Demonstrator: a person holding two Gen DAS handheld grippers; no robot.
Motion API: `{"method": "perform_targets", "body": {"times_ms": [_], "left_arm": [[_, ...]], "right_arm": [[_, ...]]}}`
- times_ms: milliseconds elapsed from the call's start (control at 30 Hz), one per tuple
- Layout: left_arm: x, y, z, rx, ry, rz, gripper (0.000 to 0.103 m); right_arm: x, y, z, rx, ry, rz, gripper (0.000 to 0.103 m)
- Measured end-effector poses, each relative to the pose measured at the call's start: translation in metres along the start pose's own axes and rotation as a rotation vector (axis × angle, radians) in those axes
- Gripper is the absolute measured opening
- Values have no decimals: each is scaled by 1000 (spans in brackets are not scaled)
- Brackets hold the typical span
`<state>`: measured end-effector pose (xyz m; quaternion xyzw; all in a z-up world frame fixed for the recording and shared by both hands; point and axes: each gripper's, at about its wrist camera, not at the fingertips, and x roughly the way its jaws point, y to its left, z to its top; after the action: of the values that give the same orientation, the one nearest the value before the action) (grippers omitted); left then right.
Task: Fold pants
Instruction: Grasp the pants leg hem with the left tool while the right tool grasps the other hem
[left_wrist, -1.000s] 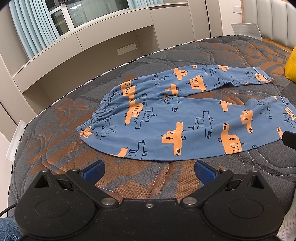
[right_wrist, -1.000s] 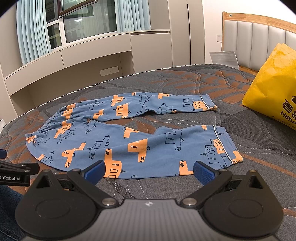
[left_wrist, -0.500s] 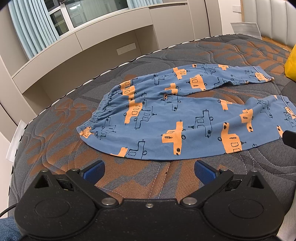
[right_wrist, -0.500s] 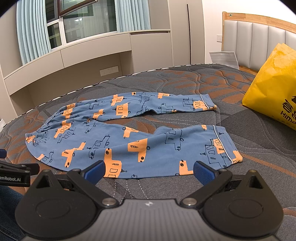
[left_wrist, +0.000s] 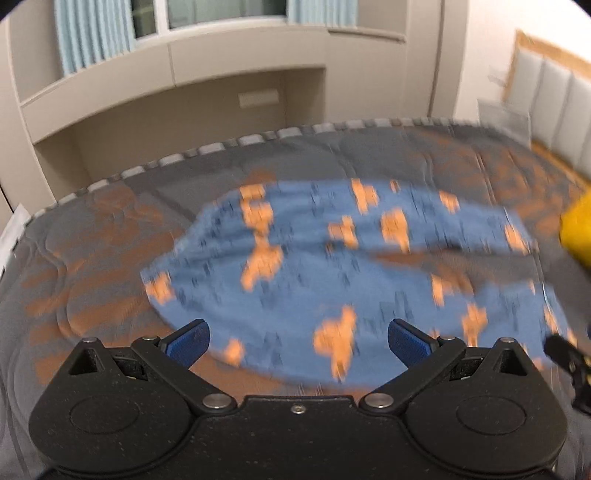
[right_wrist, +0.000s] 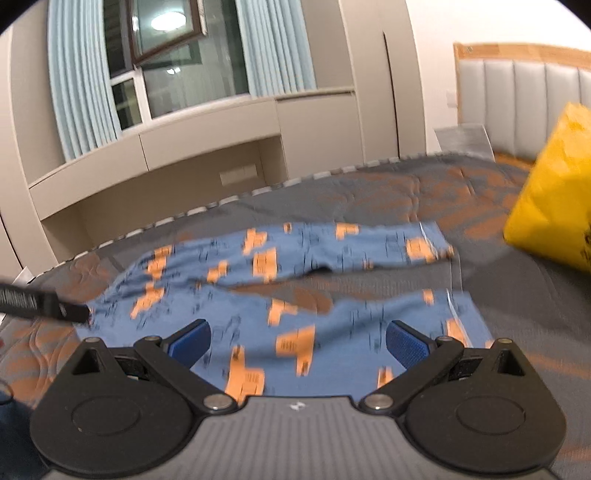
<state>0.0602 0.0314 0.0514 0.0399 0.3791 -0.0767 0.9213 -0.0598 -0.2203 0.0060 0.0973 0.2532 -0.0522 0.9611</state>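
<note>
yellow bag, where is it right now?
The yellow bag sits at the right edge of the right wrist view, on the mattress near the headboard, just beyond the cuff of the far pants leg.

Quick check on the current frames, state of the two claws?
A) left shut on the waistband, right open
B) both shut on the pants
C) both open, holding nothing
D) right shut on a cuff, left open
C: the left claw and right claw both show blue fingers spread wide apart, with the pants lying flat on the bed beyond them and no cloth pinched between.
</note>
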Motion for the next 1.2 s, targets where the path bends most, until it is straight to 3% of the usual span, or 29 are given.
{"method": "perform_targets", "body": {"times_ms": [300, 433, 533, 667, 833, 1000, 1200], "left_arm": [[57, 41, 89, 103, -161, 105, 103], [98, 46, 107, 132, -171, 66, 103], [133, 45, 116, 207, -202, 16, 103], [189, 44, 126, 348, -254, 16, 103], [263, 56, 150, 421, -197, -81, 103], [324, 69, 168, 439, -59, -196, 103], [355, 70, 173, 544, 44, -303, 102]], "right_arm": [[69, 3, 62, -81, -43, 46, 103], [104, 1, 68, -78, -33, 80, 103], [135, -3, 73, -86, -10, 78, 103], [181, -17, 90, -133, 11, 88, 103], [257, -40, 118, -235, 30, 146, 103], [325, -52, 136, -351, 111, 238, 103], [383, -61, 160, -269, 240, 289, 93]]}}
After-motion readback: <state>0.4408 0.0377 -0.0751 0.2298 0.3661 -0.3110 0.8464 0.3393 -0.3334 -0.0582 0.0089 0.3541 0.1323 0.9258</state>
